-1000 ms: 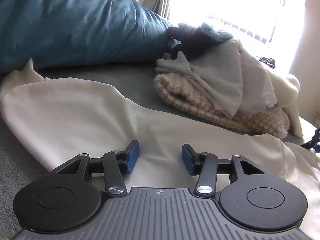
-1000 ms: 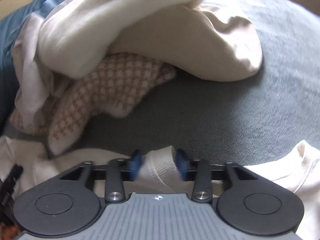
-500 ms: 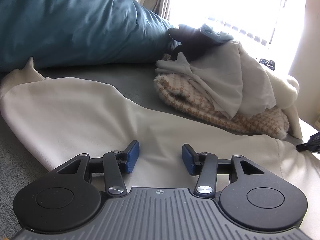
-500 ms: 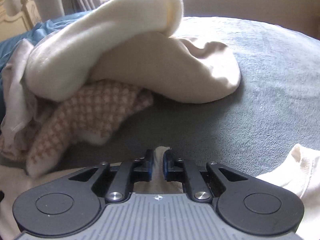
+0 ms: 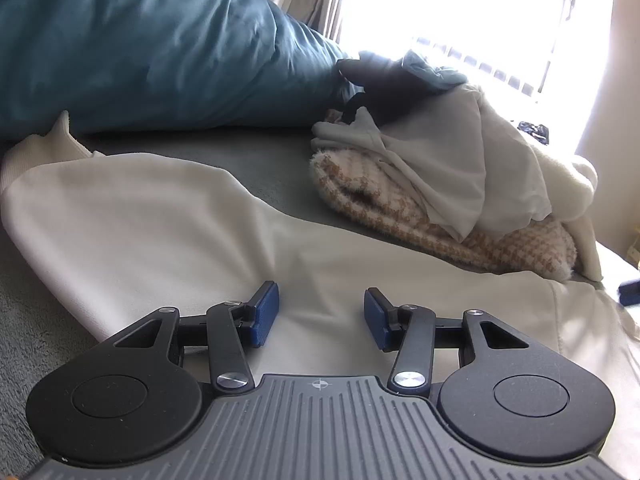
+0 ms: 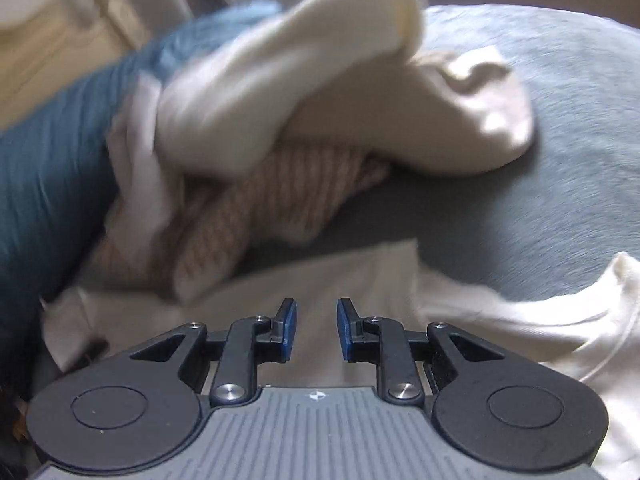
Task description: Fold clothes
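A cream sweatshirt [image 5: 160, 220] lies spread on the grey-blue bed cover [image 5: 240, 152], its ribbed cuff at the far left. My left gripper [image 5: 320, 312] hovers low over its middle, open, with only flat cloth below the blue pads. In the right wrist view the same cream sweatshirt [image 6: 368, 280] lies under my right gripper [image 6: 316, 328]. Its jaws are opening, and no fabric is pinched between them. A ribbed edge of the garment [image 6: 560, 320] shows at the right.
A heap of unfolded clothes [image 5: 440, 184] sits just beyond the sweatshirt: a houndstooth knit, a pale grey top, a white fleece. The same heap [image 6: 280, 128] looks blurred in the right wrist view. A teal duvet [image 5: 140, 40] bulges behind, and bare bed cover [image 6: 560, 200] stretches right.
My right gripper has let go of the cream fabric fold it was pinching, and its jaws now stand apart. Its view has swung, so the heap looks nearer and blurred. The left gripper has not moved.
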`<state>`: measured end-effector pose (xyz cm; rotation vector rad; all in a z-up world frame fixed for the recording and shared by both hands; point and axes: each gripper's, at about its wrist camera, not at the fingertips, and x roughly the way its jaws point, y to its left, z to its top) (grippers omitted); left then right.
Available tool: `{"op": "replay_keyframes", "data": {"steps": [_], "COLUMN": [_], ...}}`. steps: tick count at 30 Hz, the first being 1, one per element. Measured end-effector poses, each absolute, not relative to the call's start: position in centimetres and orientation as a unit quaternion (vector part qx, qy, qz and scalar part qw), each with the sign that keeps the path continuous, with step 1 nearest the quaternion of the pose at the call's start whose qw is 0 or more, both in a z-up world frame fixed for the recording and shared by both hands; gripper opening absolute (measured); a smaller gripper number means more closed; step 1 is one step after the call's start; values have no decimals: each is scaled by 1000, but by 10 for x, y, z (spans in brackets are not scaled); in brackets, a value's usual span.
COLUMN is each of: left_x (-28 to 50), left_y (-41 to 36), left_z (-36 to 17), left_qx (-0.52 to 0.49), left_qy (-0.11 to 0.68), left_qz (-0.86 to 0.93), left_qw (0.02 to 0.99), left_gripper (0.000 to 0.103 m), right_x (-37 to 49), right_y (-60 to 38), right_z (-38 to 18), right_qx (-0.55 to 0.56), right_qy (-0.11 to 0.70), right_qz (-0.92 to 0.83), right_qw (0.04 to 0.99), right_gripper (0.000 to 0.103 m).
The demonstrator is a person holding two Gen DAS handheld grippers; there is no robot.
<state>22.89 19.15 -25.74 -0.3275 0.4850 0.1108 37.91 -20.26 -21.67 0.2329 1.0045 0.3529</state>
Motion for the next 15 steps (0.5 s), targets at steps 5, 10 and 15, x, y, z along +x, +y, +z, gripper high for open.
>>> {"op": "replay_keyframes", "data": {"steps": [5,10,15], "left_x": [229,229,230], "left_y": [191,191,189], "left_z": [-257,-257,-257], "left_qx": [-158,-154,-148], "left_qy": [240,241,242], "left_qz": [56,58,61], "left_qw": [956,956,957], "left_gripper": [47,47,48], "right_x": [381,368,363], "right_y": [-199,-254,-290], "right_z": [-233,-196,-180], "right_qx": [159,198,74], "right_qy": [436,381,426], "right_qz": [95,61,33], "right_qw": [881,901,901], "right_gripper": [23,24,24]}}
